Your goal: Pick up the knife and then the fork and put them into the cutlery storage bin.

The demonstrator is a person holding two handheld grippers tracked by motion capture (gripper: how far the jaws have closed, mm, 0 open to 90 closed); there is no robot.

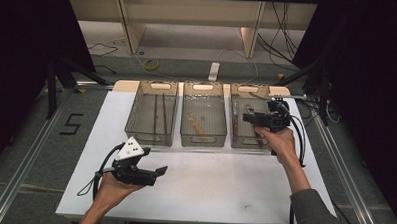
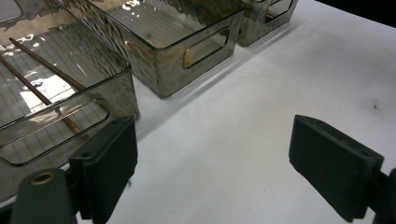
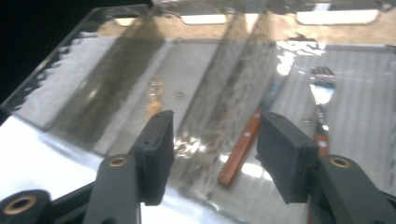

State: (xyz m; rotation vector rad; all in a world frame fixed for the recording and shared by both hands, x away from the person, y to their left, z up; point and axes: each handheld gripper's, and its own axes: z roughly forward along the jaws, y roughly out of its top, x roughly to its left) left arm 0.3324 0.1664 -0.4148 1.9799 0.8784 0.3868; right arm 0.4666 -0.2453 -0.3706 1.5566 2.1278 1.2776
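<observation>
Looking down from the high view, we see three smoky translucent bins in a row at the far edge of the white table (image 1: 198, 192). Our right gripper (image 1: 247, 117) hovers over the right bin (image 1: 245, 142), jaws spread and pinching nothing. Our left gripper (image 1: 160, 171) rests low over bare table near the front, well apart from the bins. The left bin (image 1: 150, 135) holds a pair of chopsticks (image 1: 159, 113), the middle bin (image 1: 202, 138) a small wooden-handled piece we cannot identify.

Switching to the left gripper view, we find its jaws standing wide with only white table between them. The left bin's wall (image 2: 60, 121) lies just beside one pad, the chopsticks (image 2: 44, 81) slanting inside it.

Turning to the right gripper view, we look between open pads into the right bin (image 3: 359, 46). A knife (image 3: 243, 144) with an orange-brown handle lies flat on the floor, and a fork (image 3: 321, 91) lies just beside it, tines toward the far wall. Nothing sits between the pads.

To do this step well, we judge the knife has been set down, so we should lift the right gripper straight up, keeping the pads clear of the bin's rim and both handles, and not drag sideways, which could nudge the cutlery.
</observation>
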